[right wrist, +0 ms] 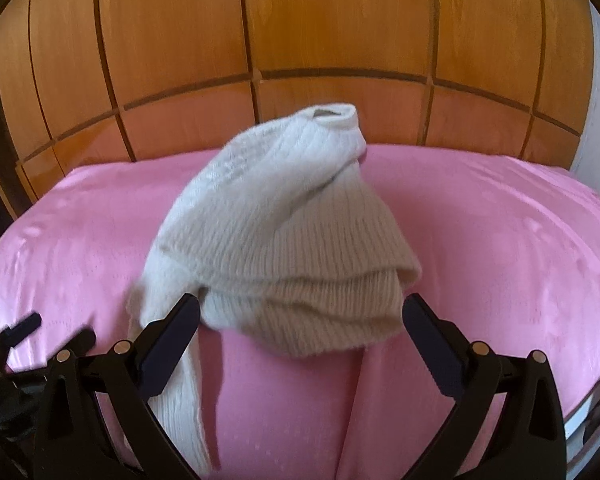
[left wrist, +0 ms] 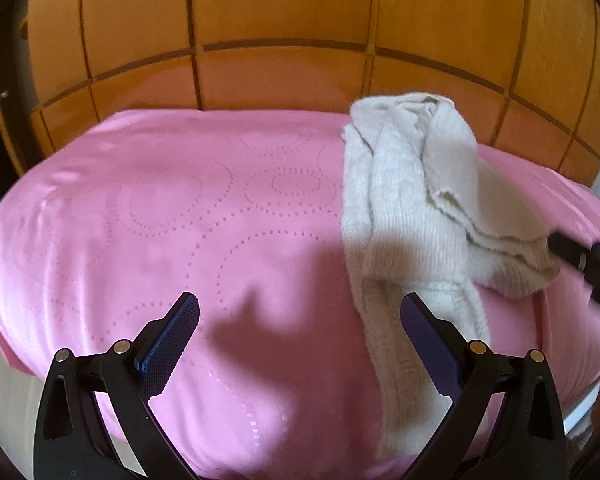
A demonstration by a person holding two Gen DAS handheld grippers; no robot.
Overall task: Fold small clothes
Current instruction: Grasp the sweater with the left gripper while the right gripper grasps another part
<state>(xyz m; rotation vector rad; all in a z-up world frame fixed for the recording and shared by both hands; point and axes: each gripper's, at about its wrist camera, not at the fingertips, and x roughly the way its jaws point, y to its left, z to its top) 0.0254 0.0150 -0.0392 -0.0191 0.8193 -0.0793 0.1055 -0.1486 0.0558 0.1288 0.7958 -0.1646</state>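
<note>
Hand-held gripper (right wrist: 300, 316) splayed over sweater (right wrist: 284, 232).

A cream knit sweater (right wrist: 284, 236) lies heaped on a bed covered with a pink bedspread (right wrist: 500, 248), its ribbed hem bunched toward the camera and its collar rolled at the far end. One sleeve trails down the near left side of the spread. The right hand-held gripper (right wrist: 300, 308) hangs over the near edge of the garment, its two dark fingers spread wide, the hem between them with neither finger closed on it. At the lower left edge, part of the left hand-held gripper (right wrist: 24, 328) shows, blurred. Behind the bed stands a panelled wooden headboard (right wrist: 320, 32).
</note>
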